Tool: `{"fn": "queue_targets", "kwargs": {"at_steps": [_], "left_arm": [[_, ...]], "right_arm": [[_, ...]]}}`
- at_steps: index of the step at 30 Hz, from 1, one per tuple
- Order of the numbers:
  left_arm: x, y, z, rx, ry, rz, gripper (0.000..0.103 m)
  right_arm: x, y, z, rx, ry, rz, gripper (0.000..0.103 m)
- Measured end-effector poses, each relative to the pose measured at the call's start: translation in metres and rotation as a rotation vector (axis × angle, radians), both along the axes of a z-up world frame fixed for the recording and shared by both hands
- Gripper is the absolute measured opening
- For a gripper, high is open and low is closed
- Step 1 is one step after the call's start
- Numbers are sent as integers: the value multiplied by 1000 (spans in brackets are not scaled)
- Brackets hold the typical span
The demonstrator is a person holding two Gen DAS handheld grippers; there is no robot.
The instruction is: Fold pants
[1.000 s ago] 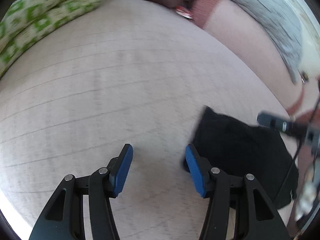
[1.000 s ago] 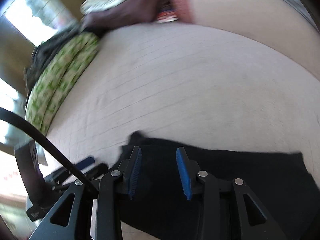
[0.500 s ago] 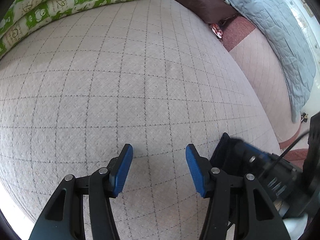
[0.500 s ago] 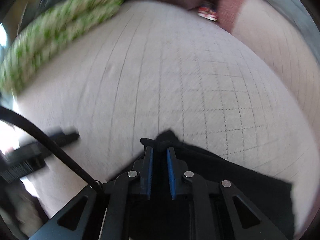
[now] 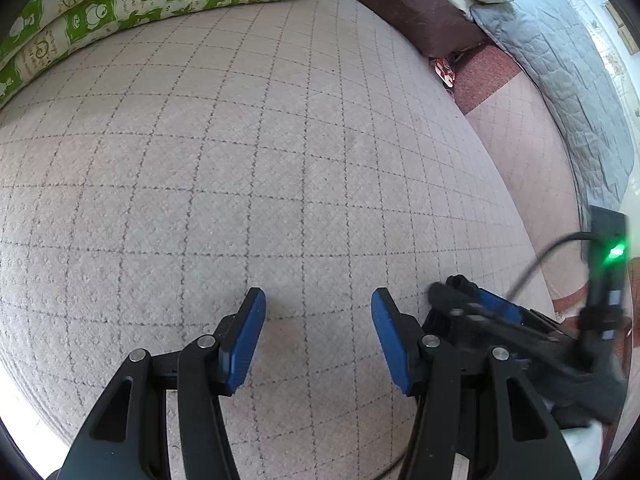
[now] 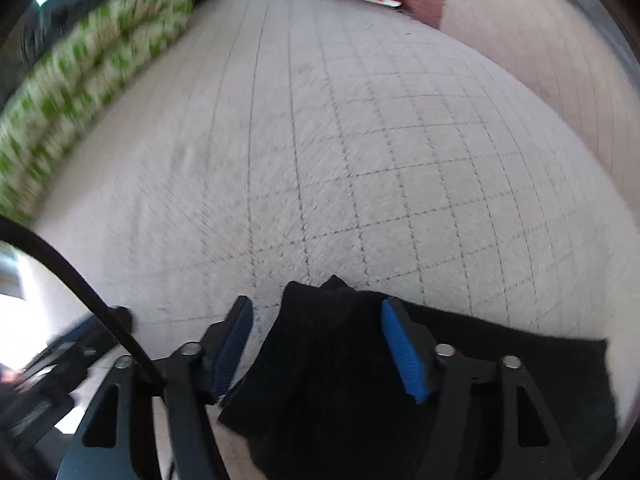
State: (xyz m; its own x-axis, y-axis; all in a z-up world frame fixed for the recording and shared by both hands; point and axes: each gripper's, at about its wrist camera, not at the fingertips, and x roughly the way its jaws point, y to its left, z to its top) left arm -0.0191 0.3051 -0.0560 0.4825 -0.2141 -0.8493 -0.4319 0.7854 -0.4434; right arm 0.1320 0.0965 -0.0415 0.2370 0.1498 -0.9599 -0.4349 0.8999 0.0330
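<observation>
The black pants [image 6: 340, 368] lie folded on the quilted bed near its front edge, a corner of them between my right fingers. My right gripper [image 6: 316, 344] is open just above the cloth and grips nothing. In the left wrist view my left gripper [image 5: 318, 334] is open and empty over bare bed cover, to the left of the pants [image 5: 456, 292]. The right gripper's fingers [image 5: 500, 312] show there beside the black cloth.
A green and cream patterned quilt [image 5: 140, 4] lies rolled along the far left of the bed. A dark brown pillow [image 5: 404, 4] and a grey quilted blanket [image 5: 568, 92] lie at the far right. The bed's front edge [image 5: 40, 416] is close to my left gripper.
My right gripper was shut on a corner of the pants half a second ago and has now opened, letting the cloth go. My left gripper stayed open and hardly moved.
</observation>
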Motion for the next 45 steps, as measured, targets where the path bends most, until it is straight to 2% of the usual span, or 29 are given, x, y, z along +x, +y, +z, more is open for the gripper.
{"fn": "queue_targets", "kwargs": {"at_steps": [2,3,6,7,10,14,17,19,20,21,22,23,24,27,32,34,36,38,40,43,45], "left_arm": [[1,-2,0,0,1,3,54],[1,-3,0,3,-1,3,54],[3,-15,1,27,-10,-3,57],[4,-20,2,37,-13,-16,57],[6,-34,2,27,-25,-60,58],[10,-62,0,-17,-49,-165,58],[15,-90,-2,24,-57,-258,60],[17,-109,-2,92,-59,-304,60],[17,-114,-2,102,-61,-316,54],[18,-120,-2,80,-67,-347,40],[20,-123,-5,18,-65,-376,1],[22,-126,-10,-98,-59,-402,3],[23,-130,-12,-151,-57,-403,3],[25,-149,-6,-192,-73,-425,3],[30,-198,10,-231,-121,-509,1],[31,-230,17,-209,-139,-581,2],[29,-261,24,-160,-155,-675,9],[24,-277,26,-150,-169,-753,34],[17,-286,30,-177,-178,-831,39],[9,-273,37,-273,-199,-875,43],[13,-260,39,-312,-206,-836,49]], "right_arm": [[0,13,-13,-109,-35,25,73],[-1,15,-15,-115,-43,33,69],[0,9,-9,-111,-56,24,35],[4,2,-7,-75,-37,7,27],[13,-33,-1,62,36,-58,24],[17,-57,5,155,56,-116,23],[14,-65,13,190,42,-119,23],[11,-69,20,202,34,-115,23],[9,-68,22,209,33,-116,23],[8,-68,24,214,32,-118,23],[8,-71,25,221,29,-120,23],[6,-70,27,225,26,-123,23],[5,-68,28,235,25,-123,23],[1,-76,37,251,-2,-124,23],[-13,-132,56,277,-44,-192,23],[-17,-166,60,270,-64,-235,23],[-23,-201,57,234,-89,-284,25],[-27,-236,49,149,-110,-352,32],[-34,-277,39,58,-129,-459,36],[-52,-328,44,128,-142,-585,36],[-67,-347,60,178,-206,-617,36]]}}
